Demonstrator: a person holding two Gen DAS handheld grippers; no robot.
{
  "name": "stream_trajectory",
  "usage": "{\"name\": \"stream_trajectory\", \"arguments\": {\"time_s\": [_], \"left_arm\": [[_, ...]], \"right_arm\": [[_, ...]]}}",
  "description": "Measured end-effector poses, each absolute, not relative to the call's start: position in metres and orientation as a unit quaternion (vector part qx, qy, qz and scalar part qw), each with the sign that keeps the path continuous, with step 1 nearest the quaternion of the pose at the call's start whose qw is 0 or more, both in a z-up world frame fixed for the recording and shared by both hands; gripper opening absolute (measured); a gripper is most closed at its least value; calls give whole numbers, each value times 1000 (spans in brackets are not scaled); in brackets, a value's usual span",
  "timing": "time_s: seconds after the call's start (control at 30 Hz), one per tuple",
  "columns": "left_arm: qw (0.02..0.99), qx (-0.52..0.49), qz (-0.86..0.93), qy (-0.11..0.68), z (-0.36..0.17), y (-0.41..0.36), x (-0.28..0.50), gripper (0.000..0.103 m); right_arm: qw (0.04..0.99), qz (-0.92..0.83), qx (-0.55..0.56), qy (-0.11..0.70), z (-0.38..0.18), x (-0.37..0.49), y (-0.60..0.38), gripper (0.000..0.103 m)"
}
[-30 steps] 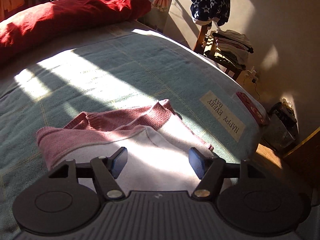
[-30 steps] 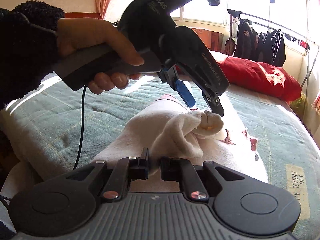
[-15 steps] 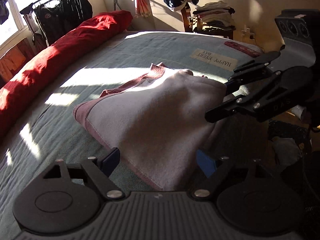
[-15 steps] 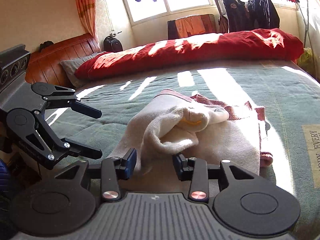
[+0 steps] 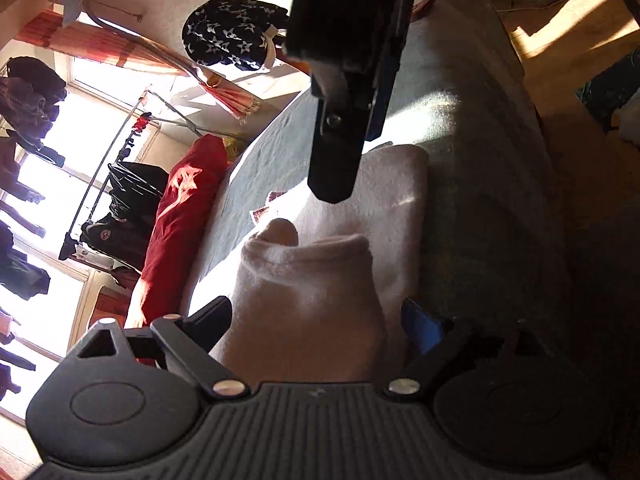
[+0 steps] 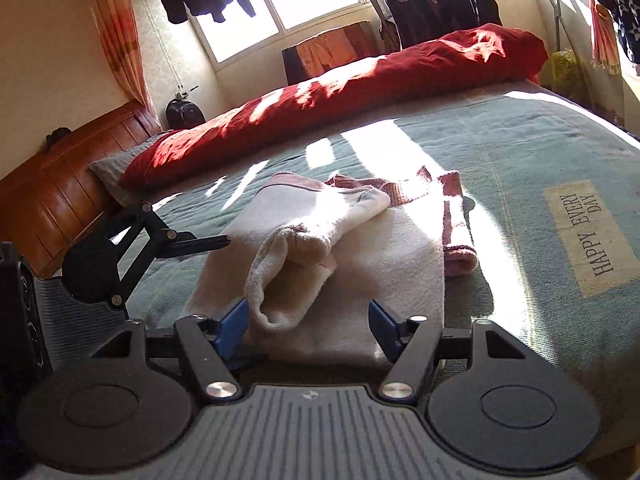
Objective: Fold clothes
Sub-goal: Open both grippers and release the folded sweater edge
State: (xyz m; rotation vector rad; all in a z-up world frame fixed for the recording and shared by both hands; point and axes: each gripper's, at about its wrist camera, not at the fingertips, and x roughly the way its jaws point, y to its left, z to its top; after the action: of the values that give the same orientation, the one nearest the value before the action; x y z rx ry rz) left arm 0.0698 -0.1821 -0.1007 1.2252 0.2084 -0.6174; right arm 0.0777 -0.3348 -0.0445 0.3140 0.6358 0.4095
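A cream sweater with pink trim point(image 6: 360, 248) lies folded on the teal bedspread point(image 6: 520, 152), one sleeve point(image 6: 296, 248) laid back over its body. My right gripper point(image 6: 308, 326) sits low at the near edge, its jaws opening; the sleeve's cuff lies loose between the pads, unpressed. In the left wrist view the scene is rolled sideways. My left gripper point(image 5: 318, 324) has its jaws opening wide, with the sweater point(image 5: 320, 280) spread between the fingers, not pinched. The left gripper point(image 6: 120, 256) shows at the sweater's left side, and the right gripper point(image 5: 344, 100) hangs over the cloth.
A long red pillow point(image 6: 340, 92) runs along the bed's far side below the window. A wooden headboard point(image 6: 48, 192) stands at left. A "HAPPY EVERY DAY" label point(image 6: 588, 236) is on the spread at right. Clothes hang on a rack point(image 6: 432, 4). Wooden floor point(image 5: 568, 20) borders the bed.
My right gripper let go of the sleeve and its jaws spread apart; the sleeve settled on the sweater. My left gripper rolled sideways, dropped toward the sweater's edge and opened wider.
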Motion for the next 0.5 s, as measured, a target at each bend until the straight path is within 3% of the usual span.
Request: {"name": "stream_trajectory", "arguments": {"time_s": [0.17,0.5], "left_arm": [[779,557,-274,90,-105,-196,80,92],[820,501,-248,120,-67,-179,107,87]], "right_arm": [[918,187,166,308,-47,75,-345,71],[886,227,246,321,-55,93,-357,90]]}}
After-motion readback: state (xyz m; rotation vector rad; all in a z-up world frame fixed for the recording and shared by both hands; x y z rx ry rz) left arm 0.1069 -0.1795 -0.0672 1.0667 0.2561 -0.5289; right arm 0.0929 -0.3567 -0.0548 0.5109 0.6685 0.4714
